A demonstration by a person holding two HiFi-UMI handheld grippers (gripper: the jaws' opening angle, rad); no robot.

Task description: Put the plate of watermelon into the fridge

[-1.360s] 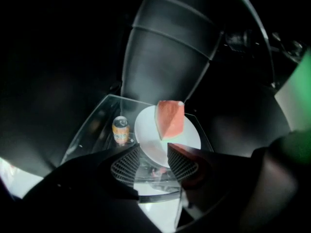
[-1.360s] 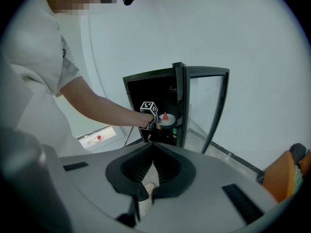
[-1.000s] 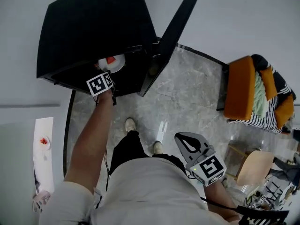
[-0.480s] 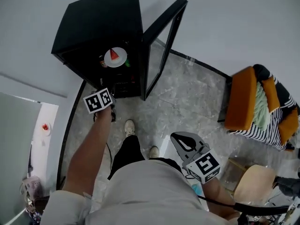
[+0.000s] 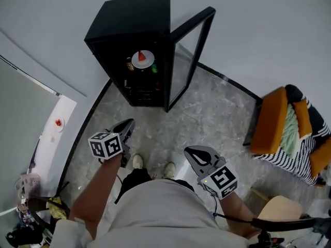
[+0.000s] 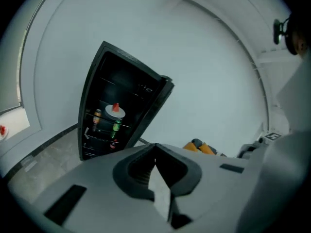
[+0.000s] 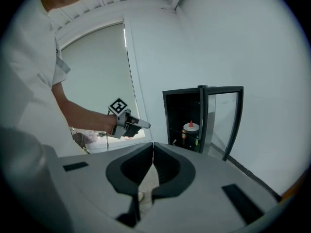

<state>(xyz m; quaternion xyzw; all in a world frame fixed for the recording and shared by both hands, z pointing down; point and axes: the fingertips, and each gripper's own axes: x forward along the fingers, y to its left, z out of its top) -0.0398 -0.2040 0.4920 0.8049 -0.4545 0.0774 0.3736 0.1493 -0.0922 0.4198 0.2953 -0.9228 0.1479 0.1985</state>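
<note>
Low in the frame, right of centre, your right gripper (image 5: 192, 153) is clenched on nothing. Left of centre, your left gripper (image 5: 128, 125) has just closed, with nothing between its jaws. Beyond them lies the grey marble floor (image 5: 207, 112). At top centre the black fridge (image 5: 132, 17) stands with its glass door (image 5: 187, 61) swung open, and the plate of watermelon (image 5: 143, 59) rests on a shelf inside.

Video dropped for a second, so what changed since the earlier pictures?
The left tongs pulled back out of the fridge toward the person, leaving the plate on its shelf; their jaws have just closed, with nothing between them. Unchanged: the door stands open, the right tongs shut and empty by the person's waist.
</note>
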